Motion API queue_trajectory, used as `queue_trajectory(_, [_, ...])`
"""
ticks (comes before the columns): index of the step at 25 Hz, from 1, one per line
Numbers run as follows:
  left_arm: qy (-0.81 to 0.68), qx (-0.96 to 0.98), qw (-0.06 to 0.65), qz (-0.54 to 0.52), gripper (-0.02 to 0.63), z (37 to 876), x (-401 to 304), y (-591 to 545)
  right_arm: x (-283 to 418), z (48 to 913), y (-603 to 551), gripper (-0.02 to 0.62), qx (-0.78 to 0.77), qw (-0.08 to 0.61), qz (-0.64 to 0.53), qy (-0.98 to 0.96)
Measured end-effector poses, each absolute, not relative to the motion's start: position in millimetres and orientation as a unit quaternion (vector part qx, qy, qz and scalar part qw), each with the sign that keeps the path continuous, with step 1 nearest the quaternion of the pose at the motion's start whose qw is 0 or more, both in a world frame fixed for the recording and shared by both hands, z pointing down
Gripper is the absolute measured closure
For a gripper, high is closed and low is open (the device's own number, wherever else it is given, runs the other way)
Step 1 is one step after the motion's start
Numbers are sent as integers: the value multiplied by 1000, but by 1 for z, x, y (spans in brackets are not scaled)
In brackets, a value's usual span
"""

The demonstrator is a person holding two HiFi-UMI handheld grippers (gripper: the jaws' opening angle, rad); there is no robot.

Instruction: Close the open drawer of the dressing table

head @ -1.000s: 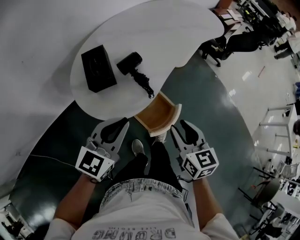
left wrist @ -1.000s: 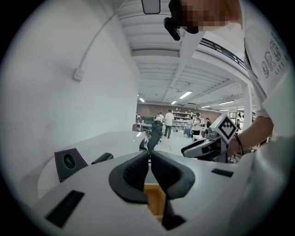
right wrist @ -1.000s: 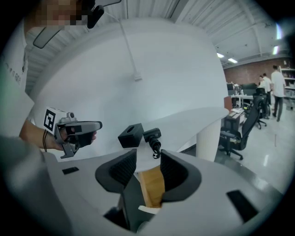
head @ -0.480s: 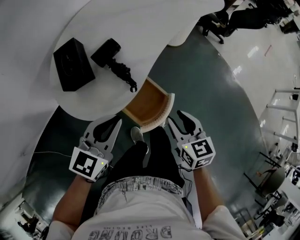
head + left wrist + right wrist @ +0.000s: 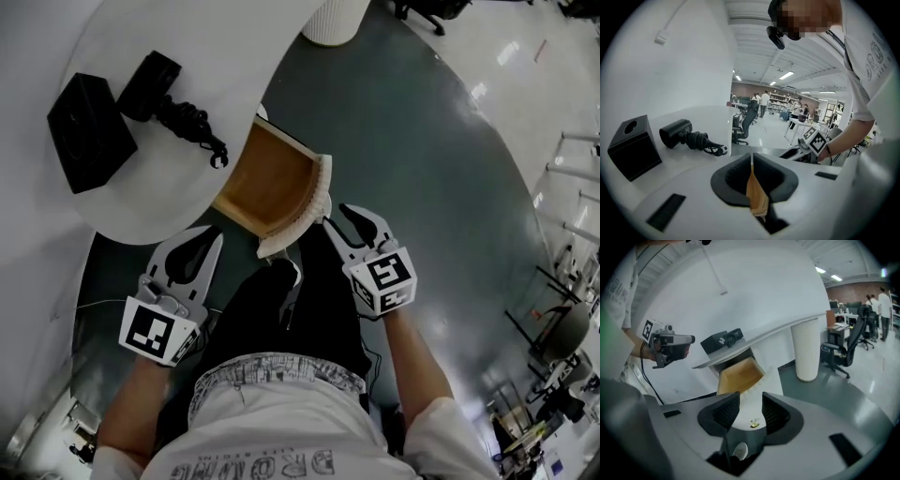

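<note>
R claw [image 5: 337, 216] dropped beside drawer front [image 5: 300, 221], jaws closing, empty.

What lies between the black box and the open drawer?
A black hair dryer with its cord, on the white tabletop; the head view shows it.

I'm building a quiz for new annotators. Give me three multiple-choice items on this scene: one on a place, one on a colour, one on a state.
1. Where does the hair dryer lie? A on a shelf; B on the tabletop beside the black box; C in a basket.
2. What colour is the inside of the drawer? A black; B blue; C wood brown.
3. The drawer is: A pulled out; B shut flush; C taken out entirely.
Answers: 1 B, the head view shows it next to the box; 2 C, its floor shows tan wood; 3 A, it juts out from under the tabletop.
</note>
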State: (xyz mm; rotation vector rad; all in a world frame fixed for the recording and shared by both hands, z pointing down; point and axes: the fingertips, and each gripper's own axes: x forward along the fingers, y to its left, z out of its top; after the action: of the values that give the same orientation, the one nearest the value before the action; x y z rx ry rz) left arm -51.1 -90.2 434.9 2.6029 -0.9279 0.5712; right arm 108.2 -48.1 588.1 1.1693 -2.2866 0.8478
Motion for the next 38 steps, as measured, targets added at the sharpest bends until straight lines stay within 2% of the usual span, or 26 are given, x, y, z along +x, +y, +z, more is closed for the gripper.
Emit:
queue_trajectory(16, [-299, 908, 187, 225, 572, 499, -37, -74, 87, 700, -30, 436, 365, 232, 347, -832])
queue_trajectory(25, [-297, 905, 197, 233, 572, 513, -46, -65, 80, 715, -22, 474, 356, 210, 369, -832])
queue_trajectory(38, [-306, 904, 195, 227, 572, 512, -60, -67, 65, 714, -39, 480, 367, 185, 370, -833])
